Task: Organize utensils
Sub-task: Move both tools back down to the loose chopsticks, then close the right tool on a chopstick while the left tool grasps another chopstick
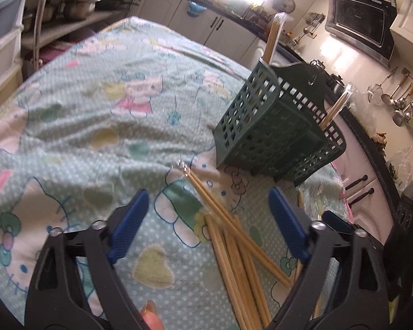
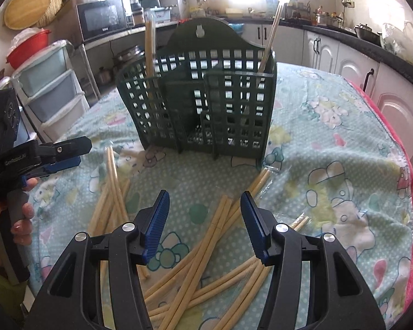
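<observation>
chopsticks are the business here, and the step in hand looks like the reach for the next pair: both grippers hang over loose sticks on the cartoon-print tablecloth [image 1: 102, 126] and neither holds anything.

furthest left, seen from the right wrist, the left gripper [image 2: 79, 152] pokes in sideways in a person's hand [image 2: 22, 217], and pale lettering runs along its black arm, too small for me to read with any trust. from its own camera the left gripper [image 1: 208, 220] has its blue pads spread wide. a wrapped pair of bamboo chopsticks [image 1: 220, 206] lies slantwise between the jaws, untouched by either pad. more sticks pile up nearer its body. i judge it must sink a little further and close across that slanted pair.

ahead of it, to the right, stands the green slotted utensil holder [image 1: 275, 129], upright on the cloth, with two wrapped pairs already standing in its outer compartments.

the right gripper [image 2: 205, 221] is parted about halfway, gripping nothing. a scatter of chopsticks [image 2: 206, 250] lies under and between its jaws, fanning toward the holder's foot straight ahead. it wants one pair singled out of that tangle, lifted and dropped upright into a compartment.

the microwave [image 2: 103, 18] back left carries a small badge i cannot make out.
</observation>
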The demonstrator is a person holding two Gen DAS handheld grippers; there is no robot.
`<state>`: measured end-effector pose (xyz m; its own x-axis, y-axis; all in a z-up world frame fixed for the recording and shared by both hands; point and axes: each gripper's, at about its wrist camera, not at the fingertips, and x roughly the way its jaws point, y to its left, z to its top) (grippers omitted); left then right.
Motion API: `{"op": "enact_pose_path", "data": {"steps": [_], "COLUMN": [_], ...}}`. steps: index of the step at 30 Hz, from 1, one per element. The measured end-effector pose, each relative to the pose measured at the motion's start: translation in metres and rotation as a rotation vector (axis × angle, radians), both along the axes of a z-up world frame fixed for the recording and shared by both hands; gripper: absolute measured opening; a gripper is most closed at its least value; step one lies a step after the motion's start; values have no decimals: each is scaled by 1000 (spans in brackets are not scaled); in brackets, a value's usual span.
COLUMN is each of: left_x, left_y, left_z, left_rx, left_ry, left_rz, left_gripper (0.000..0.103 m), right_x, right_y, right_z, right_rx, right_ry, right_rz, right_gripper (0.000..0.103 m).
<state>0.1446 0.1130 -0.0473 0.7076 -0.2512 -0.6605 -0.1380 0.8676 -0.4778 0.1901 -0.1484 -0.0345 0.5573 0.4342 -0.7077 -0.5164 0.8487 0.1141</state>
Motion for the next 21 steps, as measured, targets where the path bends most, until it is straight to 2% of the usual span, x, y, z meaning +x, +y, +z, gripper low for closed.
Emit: {"op": "enact_pose_path", "data": {"steps": [2,4,14,16,21], "left_x": [3,7,30,36,52], "left_y": [-1,-2,3,5,12], "left_z": [-4,-8,-24,-25,-29], "left_rx": [-18,-33,-110,-118,-118], "left_ry": [14,30,89,99,127], "left_rz": [-10,-23,-22,-10,17], "left_gripper": [64,61,53,49,30], "right_x": [5,11,26,30,30], "right_y": [3,7,24,24,22], "right_z": [-5,-9,-25,-27,-30], "right_rx": [-11,-24,-117,-111,-95], "right_ry": [12,22,29,55,71], "right_rz": [-2,-3,-2,0,-4], "right_gripper": [51,50,40,25,15]}}
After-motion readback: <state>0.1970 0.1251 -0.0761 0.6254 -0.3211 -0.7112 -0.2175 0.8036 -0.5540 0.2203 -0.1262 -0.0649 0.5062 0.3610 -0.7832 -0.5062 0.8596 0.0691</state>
